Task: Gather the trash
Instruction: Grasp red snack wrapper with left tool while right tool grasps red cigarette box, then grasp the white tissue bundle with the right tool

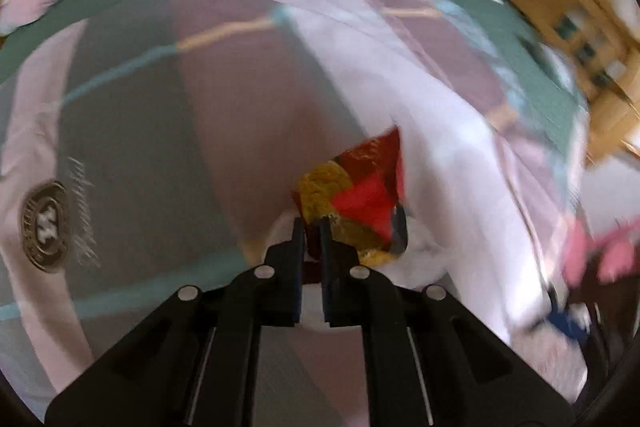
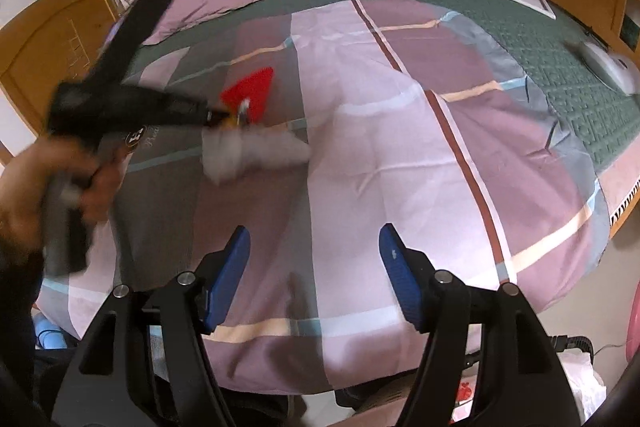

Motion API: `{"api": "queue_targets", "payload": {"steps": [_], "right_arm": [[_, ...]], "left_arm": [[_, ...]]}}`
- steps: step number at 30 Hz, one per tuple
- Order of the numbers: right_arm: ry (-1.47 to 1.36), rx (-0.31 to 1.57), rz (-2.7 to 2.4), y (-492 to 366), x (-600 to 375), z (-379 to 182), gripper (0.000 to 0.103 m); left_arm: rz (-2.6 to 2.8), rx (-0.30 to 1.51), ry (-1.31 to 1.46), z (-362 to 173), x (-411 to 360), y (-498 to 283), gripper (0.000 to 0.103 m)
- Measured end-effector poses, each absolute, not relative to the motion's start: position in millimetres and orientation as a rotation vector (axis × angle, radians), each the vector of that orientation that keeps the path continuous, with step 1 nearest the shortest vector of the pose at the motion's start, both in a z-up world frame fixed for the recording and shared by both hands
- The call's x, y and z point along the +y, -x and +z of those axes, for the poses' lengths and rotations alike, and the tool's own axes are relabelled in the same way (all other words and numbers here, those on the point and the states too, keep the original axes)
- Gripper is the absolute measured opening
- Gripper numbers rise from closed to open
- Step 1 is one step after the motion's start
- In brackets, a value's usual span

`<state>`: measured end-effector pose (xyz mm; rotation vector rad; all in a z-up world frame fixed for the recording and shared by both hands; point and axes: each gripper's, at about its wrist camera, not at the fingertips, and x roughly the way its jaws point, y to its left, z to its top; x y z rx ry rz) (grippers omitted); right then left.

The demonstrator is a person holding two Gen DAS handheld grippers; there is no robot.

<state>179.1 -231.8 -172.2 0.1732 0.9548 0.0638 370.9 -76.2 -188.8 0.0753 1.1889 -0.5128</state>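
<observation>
At the left of the right wrist view, a hand (image 2: 48, 187) holds the left gripper (image 1: 311, 227), its 2 fingers closed on the near edge of a red and yellow snack wrapper (image 1: 360, 195) lying on the patchwork quilt (image 2: 360, 155) beside a white crumpled tissue (image 2: 248, 151). Further right, the right gripper (image 2: 314, 247) hangs above the quilt, jaws wide with nothing between them.

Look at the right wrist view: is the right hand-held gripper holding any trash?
No, the right hand-held gripper is open, with only the patchwork bedspread visible between its blue pads.
</observation>
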Motion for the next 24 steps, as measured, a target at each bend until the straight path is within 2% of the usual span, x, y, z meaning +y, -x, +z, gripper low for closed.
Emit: {"api": "queue_targets", "payload": {"steps": [5, 7, 13, 14, 16, 20, 21, 22, 24], "right_arm": [[-0.147, 0.97, 0.163, -189, -212, -176, 0.066], [-0.136, 0.969, 0.179, -191, -205, -177, 0.07], [-0.039, 0.944, 0.213, -215, -176, -177, 0.071], [0.011, 0.924, 0.209, -220, -166, -177, 0.073], [0.121, 0.871, 0.174, -229, -149, -179, 0.09], [0.333, 0.79, 0.161, -250, -112, -196, 0.09], [0.371, 0.804, 0.176, -257, -104, -204, 0.078], [0.393, 0.831, 0.193, -262, -99, -210, 0.053], [0.395, 0.898, 0.231, -267, -93, -221, 0.029]], "left_arm": [[-0.579, 1.131, -0.008, -166, -45, -325, 0.008], [-0.525, 1.074, 0.083, -153, -12, -318, 0.008], [-0.348, 1.012, 0.175, -138, 68, -294, 0.008], [-0.337, 1.013, 0.171, -139, 72, -291, 0.008], [-0.32, 1.011, 0.177, -141, 85, -275, 0.008], [-0.318, 0.995, 0.255, -150, 118, -246, 0.008], [-0.311, 0.99, 0.256, -154, 126, -241, 0.008], [-0.296, 0.983, 0.244, -159, 131, -235, 0.008], [-0.276, 0.984, 0.231, -166, 140, -232, 0.008]]}}
